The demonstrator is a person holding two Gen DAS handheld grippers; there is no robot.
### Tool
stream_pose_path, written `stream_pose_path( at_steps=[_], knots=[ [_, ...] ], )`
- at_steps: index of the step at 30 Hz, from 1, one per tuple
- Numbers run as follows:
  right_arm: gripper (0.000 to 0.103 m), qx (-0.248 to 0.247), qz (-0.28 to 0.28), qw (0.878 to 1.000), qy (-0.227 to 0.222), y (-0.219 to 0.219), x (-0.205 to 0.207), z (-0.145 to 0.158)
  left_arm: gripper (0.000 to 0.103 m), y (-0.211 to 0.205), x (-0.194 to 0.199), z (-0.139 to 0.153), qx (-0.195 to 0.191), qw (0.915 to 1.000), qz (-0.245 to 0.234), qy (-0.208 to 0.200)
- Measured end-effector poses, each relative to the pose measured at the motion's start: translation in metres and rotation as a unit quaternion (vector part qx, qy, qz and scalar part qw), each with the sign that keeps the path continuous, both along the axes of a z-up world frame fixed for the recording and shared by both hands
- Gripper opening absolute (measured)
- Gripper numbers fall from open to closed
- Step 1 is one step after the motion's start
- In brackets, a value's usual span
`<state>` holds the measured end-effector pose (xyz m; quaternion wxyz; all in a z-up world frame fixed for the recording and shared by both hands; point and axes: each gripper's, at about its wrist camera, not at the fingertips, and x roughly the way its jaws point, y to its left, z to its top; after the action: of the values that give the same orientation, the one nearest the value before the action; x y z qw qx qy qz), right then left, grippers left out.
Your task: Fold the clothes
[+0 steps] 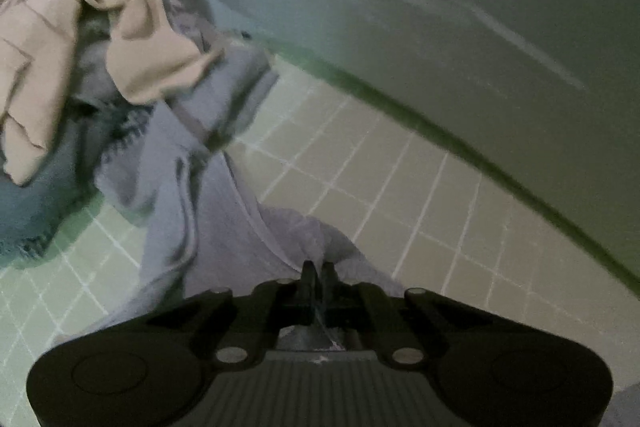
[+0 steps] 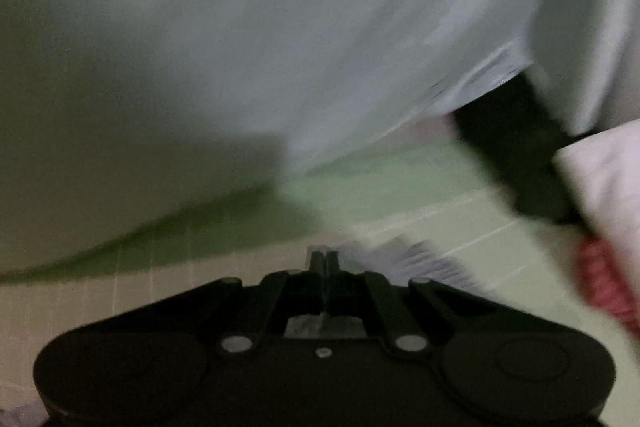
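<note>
In the left wrist view my left gripper (image 1: 319, 267) is shut on a fold of a lavender-grey garment (image 1: 208, 195), which trails away to the left over the checked tabletop. Behind it a beige garment (image 1: 132, 39) lies crumpled on a dark blue one (image 1: 36, 211). In the right wrist view, which is blurred, my right gripper (image 2: 323, 257) has its fingers together; a striped grey-white cloth edge (image 2: 424, 263) lies just to its right, and I cannot tell if it is pinched.
The checked cloth surface (image 1: 400, 187) runs to a pale wall (image 1: 440, 27) behind. In the right wrist view there are a white hanging cloth (image 2: 360, 47), a dark object (image 2: 520, 147), a white item (image 2: 608, 171) and a red cloth (image 2: 604, 279) at right.
</note>
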<state>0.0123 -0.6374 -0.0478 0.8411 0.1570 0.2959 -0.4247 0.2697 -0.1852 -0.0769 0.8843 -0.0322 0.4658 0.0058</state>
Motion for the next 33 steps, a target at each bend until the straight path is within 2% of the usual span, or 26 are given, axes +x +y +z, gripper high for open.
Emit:
stream_pose_path(
  at_steps=[4, 8, 12, 15, 18, 20, 22, 23, 24, 26, 28, 30, 33],
  knots=[
    [0.001, -0.042, -0.033, 0.998, -0.020, 0.013, -0.061, 0.037, 0.002, 0.015, -0.030, 0.027, -0.018, 0.9994, 0.002, -0.030],
    [0.001, -0.052, -0.078, 0.994, -0.057, 0.035, -0.127, 0.064, 0.002, 0.037, -0.075, 0.055, -0.024, 0.9983, -0.003, -0.052],
    [0.000, -0.071, -0.124, 0.989, -0.037, 0.068, -0.190, 0.069, 0.002, 0.070, -0.122, 0.066, -0.035, 0.9981, 0.020, -0.047],
    [0.001, -0.021, -0.161, 0.987, -0.007, 0.078, -0.235, 0.046, 0.002, 0.093, -0.151, 0.052, -0.047, 0.9979, 0.045, -0.001],
    [0.001, 0.050, -0.168, 0.984, 0.017, 0.088, -0.261, 0.012, 0.004, 0.104, -0.171, 0.028, -0.056, 0.9955, 0.053, 0.055],
    [0.002, 0.094, -0.152, 0.984, 0.014, 0.094, -0.265, -0.006, 0.016, 0.105, -0.177, 0.022, -0.057, 0.9945, 0.056, 0.068],
    [0.020, 0.130, -0.146, 0.981, -0.004, 0.097, -0.263, -0.018, 0.055, 0.106, -0.180, 0.017, -0.054, 0.9939, 0.058, 0.077],
    [0.047, 0.141, -0.144, 0.979, -0.013, 0.098, -0.259, -0.022, 0.062, 0.105, -0.178, 0.016, -0.049, 0.9939, 0.058, 0.079],
    [0.060, 0.142, -0.140, 0.980, -0.016, 0.098, -0.253, -0.023, 0.069, 0.104, -0.177, 0.015, -0.045, 0.9940, 0.058, 0.081],
    [0.060, 0.142, -0.129, 0.981, -0.021, 0.101, -0.240, -0.025, 0.071, 0.102, -0.174, 0.011, -0.040, 0.9938, 0.056, 0.087],
    [0.064, 0.119, -0.102, 0.988, -0.009, 0.108, -0.222, -0.023, 0.076, 0.101, -0.172, 0.006, -0.039, 0.9929, 0.053, 0.100],
    [0.078, 0.080, -0.071, 0.994, 0.009, 0.112, -0.201, -0.018, 0.076, 0.098, -0.168, 0.002, -0.036, 0.9924, 0.050, 0.106],
    [0.083, 0.040, -0.020, 0.999, 0.027, 0.110, -0.165, -0.010, 0.080, 0.094, -0.162, -0.001, -0.034, 0.9924, 0.049, 0.108]
  ],
)
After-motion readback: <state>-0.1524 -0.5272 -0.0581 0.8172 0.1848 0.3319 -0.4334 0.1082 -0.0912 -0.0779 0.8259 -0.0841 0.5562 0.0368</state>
